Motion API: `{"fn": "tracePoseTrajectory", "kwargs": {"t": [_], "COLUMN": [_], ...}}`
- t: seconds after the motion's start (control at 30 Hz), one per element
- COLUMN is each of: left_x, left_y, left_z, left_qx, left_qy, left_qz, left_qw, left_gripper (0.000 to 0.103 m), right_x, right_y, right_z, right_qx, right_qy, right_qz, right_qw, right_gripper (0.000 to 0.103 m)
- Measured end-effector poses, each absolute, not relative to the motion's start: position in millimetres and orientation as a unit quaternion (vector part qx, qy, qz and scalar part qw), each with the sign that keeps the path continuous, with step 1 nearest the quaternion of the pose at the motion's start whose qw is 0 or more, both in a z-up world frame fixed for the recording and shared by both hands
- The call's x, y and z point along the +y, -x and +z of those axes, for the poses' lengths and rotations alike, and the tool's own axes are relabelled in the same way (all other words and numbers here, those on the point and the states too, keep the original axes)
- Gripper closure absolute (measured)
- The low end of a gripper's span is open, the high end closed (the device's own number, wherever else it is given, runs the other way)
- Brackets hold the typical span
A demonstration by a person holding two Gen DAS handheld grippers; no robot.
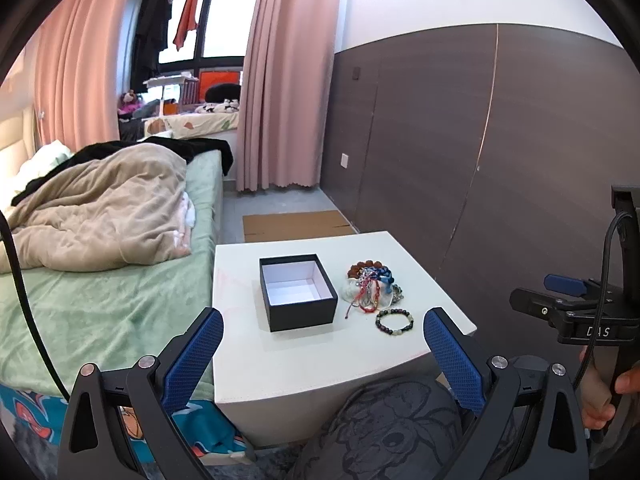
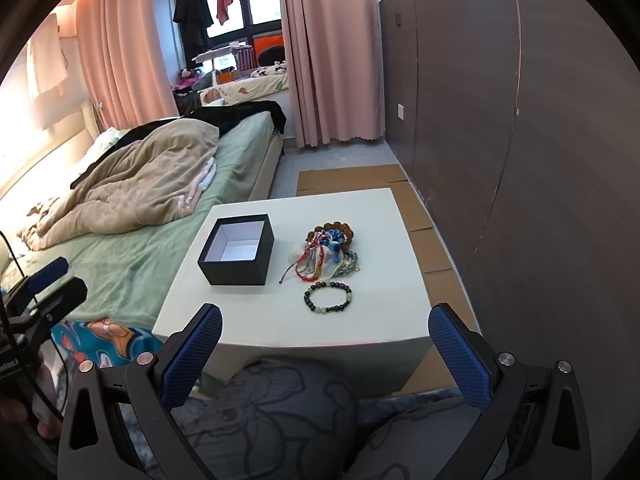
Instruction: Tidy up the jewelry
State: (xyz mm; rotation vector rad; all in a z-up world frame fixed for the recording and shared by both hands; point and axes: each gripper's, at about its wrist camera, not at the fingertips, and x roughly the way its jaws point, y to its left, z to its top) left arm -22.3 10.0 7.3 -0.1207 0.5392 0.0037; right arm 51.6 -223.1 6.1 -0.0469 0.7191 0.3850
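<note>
Fingers (image 2: 200,356) spread wide before a dark beaded bracelet (image 2: 328,297), lying flat.

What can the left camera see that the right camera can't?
Only the left wrist view shows the right hand-held gripper at its right edge. Only the right wrist view shows the left hand-held gripper at its left edge, plus a white cloth hanging on the wall. Both show the white table, the open black box, the jewelry pile, the beaded bracelet and the bed.
</note>
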Motion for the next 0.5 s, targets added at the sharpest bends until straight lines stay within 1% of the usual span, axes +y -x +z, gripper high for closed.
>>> {"fn": "tracePoseTrajectory", "kwargs": {"t": [0.5], "left_x": [14.7], "left_y": [22.7], "left_z": [9.8], "left_qx": [0.267], "left_qy": [0.064], "left_qz": [0.004], "left_qw": [0.962], "left_gripper": [0.003], "right_x": [-228.9], "right_y": [-49.4], "right_z": [12.2], "right_qx": [0.344], "right_qy": [0.011], "right_qz": [0.185], "right_qw": [0.921], "right_gripper": [0.0]}}
